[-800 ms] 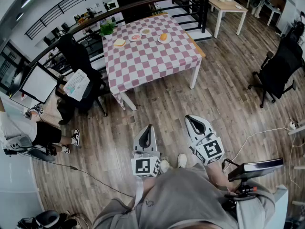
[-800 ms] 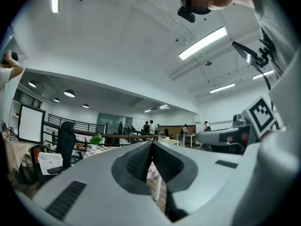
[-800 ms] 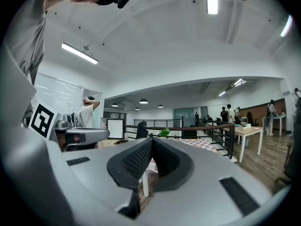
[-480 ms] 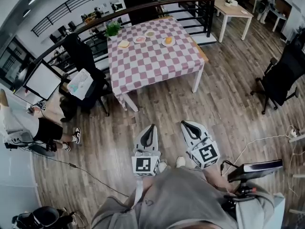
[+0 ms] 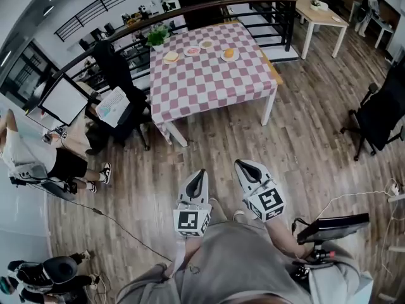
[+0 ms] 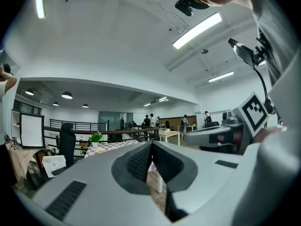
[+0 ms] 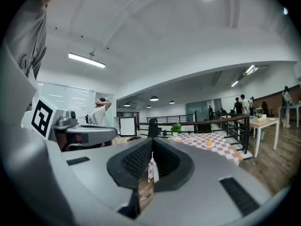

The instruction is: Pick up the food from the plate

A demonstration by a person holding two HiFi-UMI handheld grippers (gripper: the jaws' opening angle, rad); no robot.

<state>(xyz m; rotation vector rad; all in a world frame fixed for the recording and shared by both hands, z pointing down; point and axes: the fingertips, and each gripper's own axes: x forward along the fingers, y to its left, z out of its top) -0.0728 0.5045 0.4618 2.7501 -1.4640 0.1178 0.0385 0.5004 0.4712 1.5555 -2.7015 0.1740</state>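
Standing spot: wood floor, well short of the table; nothing w/in reach yet
L gripper: jaws together, nothing btwn them; held level, pointing twd the table
R gripper: jaws pressed together too, empty; level, just beside the L one
Food: orange food on a plate nr the table's far right corner; three other plates w/ food in a row along the far edge; plant at the far left corner
Risk, wrong target: several plates, task names one; can't tell which is meant; picking by guess likely
Risk, reach: all plates sit at the far edge; from the near edge an arm must stretch over the whole checked cloth; dragging it could slide plates
Risk, access: railing runs just behind the far edge; tight to come in from there; right edge looks freer
Risk, bystander: seated person close by the left edge; office chair off to the right; bump hazards on either way round
Risk, jaws: unless opened before descent, tips would shove the food off its plate; too hard a squeeze may crush it
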